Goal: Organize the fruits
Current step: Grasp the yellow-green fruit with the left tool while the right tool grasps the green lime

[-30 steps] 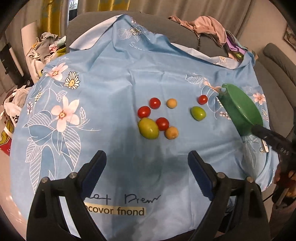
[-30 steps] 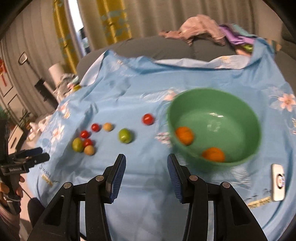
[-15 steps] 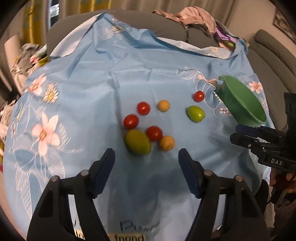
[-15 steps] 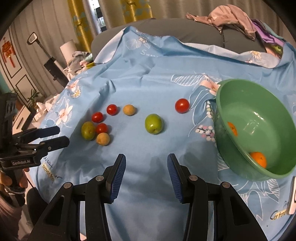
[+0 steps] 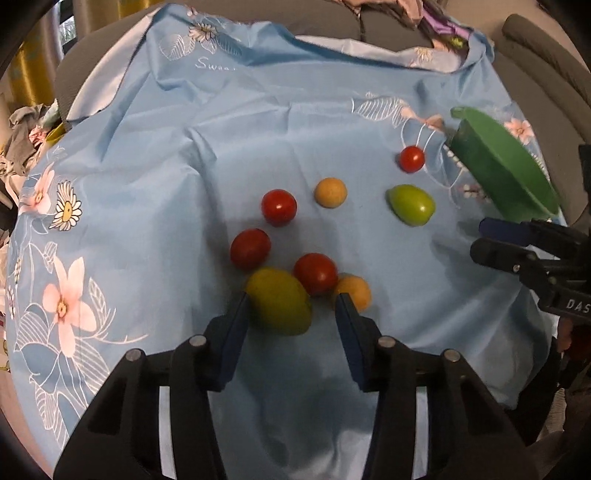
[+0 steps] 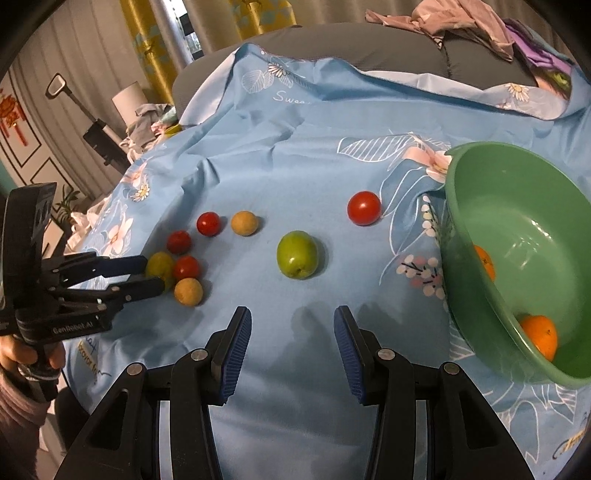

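Note:
Several small fruits lie on a blue floral cloth (image 5: 184, 166). My left gripper (image 5: 291, 314) is open around a yellow-green fruit (image 5: 279, 305), its fingers either side of it; it also shows in the right wrist view (image 6: 151, 273). A red tomato (image 5: 316, 273) and a tan fruit (image 5: 354, 292) touch that cluster. My right gripper (image 6: 291, 325) is open and empty, a little short of a green fruit (image 6: 297, 254). A green bowl (image 6: 517, 206) at the right holds two oranges (image 6: 540, 334).
More red tomatoes (image 5: 279, 206) (image 5: 412, 158) and a tan fruit (image 5: 330, 192) lie farther back. Grey sofa cushions with piled clothes (image 6: 461, 18) stand behind. The cloth drops off at its near and left edges.
My left gripper moved forward and down until its open fingers straddle the yellow-green fruit. My right gripper swung left from the bowl toward the green fruit.

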Motion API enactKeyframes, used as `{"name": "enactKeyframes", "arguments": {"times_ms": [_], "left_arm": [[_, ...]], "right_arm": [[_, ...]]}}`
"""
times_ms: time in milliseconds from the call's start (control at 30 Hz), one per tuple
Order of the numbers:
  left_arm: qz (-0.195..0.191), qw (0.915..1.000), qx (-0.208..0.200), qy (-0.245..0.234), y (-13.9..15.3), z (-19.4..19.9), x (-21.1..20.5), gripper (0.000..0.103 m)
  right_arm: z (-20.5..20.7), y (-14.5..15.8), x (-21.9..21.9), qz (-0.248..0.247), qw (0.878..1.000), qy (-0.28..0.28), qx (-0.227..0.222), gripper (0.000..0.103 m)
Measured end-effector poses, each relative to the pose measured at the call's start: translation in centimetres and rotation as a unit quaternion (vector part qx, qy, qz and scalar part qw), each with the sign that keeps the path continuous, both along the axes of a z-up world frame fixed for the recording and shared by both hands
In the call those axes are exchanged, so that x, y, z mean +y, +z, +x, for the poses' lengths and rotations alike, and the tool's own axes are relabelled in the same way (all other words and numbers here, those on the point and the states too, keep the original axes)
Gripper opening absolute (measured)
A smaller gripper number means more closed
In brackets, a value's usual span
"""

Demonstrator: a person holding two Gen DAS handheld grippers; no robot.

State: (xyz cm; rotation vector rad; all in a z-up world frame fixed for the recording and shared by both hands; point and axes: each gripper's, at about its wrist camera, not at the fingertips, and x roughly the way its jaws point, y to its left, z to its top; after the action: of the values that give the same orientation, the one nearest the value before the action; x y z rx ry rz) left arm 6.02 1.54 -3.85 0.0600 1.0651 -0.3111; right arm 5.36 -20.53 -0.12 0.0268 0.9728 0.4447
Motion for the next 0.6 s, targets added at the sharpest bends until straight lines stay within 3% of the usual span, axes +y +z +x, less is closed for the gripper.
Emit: {"name": "enactKeyframes", "arguments": {"times_ms": [233, 300, 600], "left_arm": [[0.007, 1.0, -0.001, 0.001, -0.4, 1.1, -0.5, 0.044], [0.009, 0.9999, 0.014, 0.002, -1.1, 1.5, -0.4, 0.035], [0.002, 1.0, 0.005, 0.001, -1.2, 1.5, -0.2, 0.035]], "right_arm": [[1.9, -0.6, 0.5, -0.006, 1.0, 0.002, 0.003, 0.047], [2.7, -0.9, 0.6, -0.008, 1.0, 0.002, 0.009, 0.047], [5.5, -2.4, 2.8, -0.035, 0.999, 0.016, 0.034, 0.047]]}}
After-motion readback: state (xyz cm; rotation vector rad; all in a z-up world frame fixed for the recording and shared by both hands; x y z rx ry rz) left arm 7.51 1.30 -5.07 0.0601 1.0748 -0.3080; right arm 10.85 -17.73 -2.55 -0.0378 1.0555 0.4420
